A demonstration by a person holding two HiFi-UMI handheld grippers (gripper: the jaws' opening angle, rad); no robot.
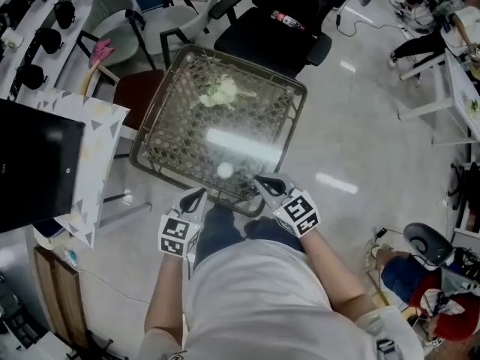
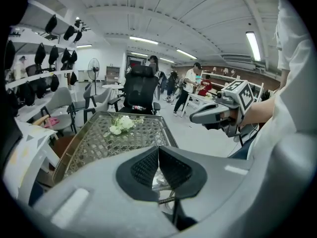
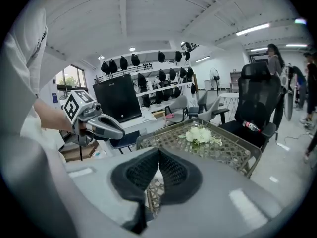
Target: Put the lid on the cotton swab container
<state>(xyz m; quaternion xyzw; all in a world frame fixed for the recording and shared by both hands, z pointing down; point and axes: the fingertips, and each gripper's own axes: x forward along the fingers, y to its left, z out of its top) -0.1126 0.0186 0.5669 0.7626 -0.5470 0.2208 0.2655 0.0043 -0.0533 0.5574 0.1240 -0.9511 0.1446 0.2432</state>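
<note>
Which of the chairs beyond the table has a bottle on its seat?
The black office chair at the table's far edge: a small bottle lies on its seat. The grey chairs show none.

Both grippers sit low in the head view. The left gripper (image 1: 196, 196) is at about 7 o'clock from centre with its nose aimed toward 1 o'clock. The right gripper (image 1: 264, 181) is nearer 5 o'clock, aimed toward 11 o'clock, so the tips converge without touching. Each gripper's jaws are pressed together, with nothing between them. The bare left forearm (image 1: 161, 291) and right forearm (image 1: 330, 265) run back toward 6 o'clock, elbows splayed.
</note>
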